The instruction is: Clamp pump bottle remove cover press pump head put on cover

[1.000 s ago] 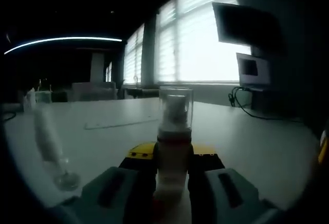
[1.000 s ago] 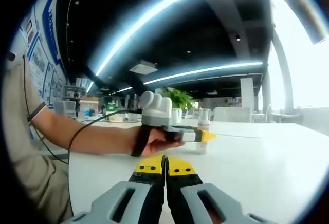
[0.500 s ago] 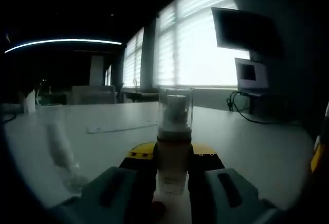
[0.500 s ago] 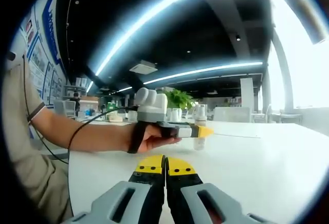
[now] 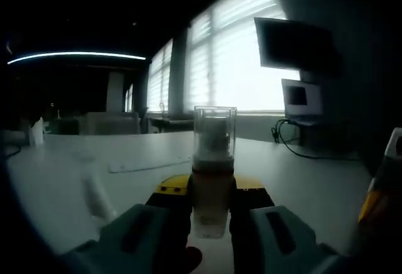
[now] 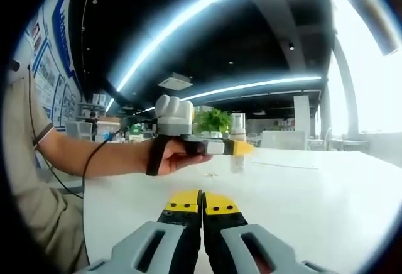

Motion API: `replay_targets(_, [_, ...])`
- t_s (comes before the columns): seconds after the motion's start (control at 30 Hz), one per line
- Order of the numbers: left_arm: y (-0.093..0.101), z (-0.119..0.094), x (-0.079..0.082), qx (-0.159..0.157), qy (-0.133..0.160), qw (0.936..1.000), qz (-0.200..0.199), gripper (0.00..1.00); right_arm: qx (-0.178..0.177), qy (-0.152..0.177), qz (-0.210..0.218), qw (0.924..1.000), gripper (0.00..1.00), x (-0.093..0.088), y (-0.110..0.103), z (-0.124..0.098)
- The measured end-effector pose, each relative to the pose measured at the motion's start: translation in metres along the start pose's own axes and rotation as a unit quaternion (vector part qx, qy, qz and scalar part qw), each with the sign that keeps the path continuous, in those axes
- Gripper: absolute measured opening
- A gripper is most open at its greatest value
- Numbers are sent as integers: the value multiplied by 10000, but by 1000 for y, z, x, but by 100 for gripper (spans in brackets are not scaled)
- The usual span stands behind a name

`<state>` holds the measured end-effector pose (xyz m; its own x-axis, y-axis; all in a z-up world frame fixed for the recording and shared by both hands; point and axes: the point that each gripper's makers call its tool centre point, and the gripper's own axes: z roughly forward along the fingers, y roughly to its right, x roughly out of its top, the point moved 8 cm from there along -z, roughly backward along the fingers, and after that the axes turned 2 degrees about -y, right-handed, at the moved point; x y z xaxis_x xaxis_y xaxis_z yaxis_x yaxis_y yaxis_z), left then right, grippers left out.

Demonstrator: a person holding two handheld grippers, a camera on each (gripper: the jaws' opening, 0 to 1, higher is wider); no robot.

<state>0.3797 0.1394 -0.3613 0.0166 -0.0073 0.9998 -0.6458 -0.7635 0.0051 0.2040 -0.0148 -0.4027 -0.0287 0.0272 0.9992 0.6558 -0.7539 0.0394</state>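
In the left gripper view, the left gripper [image 5: 210,208] has its two yellow-tipped jaws clamped on the pump bottle [image 5: 212,180], one jaw on either side of its lower body. The bottle stands upright between them, long axis running straight up the view, with the clear cover [image 5: 215,132] still seated over the pump head at the top. There is a faint label on the bottle's body, but the lettering is too dim and small to read. Behind it lies the pale table [image 5: 301,173], dim in this view, with bright windows and a dark screen beyond its far edge. Over to the right gripper view: the right gripper [image 6: 202,203] has its jaws pressed together with nothing between them, low over the table's near edge. Further out, a hand [image 6: 173,158] holds the left gripper level, the bottle upright at its yellow tips, lifted above the tabletop. Posters on the wall at left carry writing, unreadable here.
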Motion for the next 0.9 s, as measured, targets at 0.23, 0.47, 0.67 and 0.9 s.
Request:
replay_targets(0.23, [8,-15,9,-131,53,9999,50,14,-7,-12,-30,10000,0,0,-2,0])
replay_targets(0.47, [8,-29,11,-226,-26,9996,157,14,-6,-12,-16,10000,0,0,-2,0])
replay_targets(0.67, [12,-47,17,-338,46,9993,155,14,-12,-23,-28,10000,0,0,-3,0])
replay_targets(0.9, [19,-69,17,-437,24,9983,392,14,-16,-38,-37,10000,0,0,-2,0])
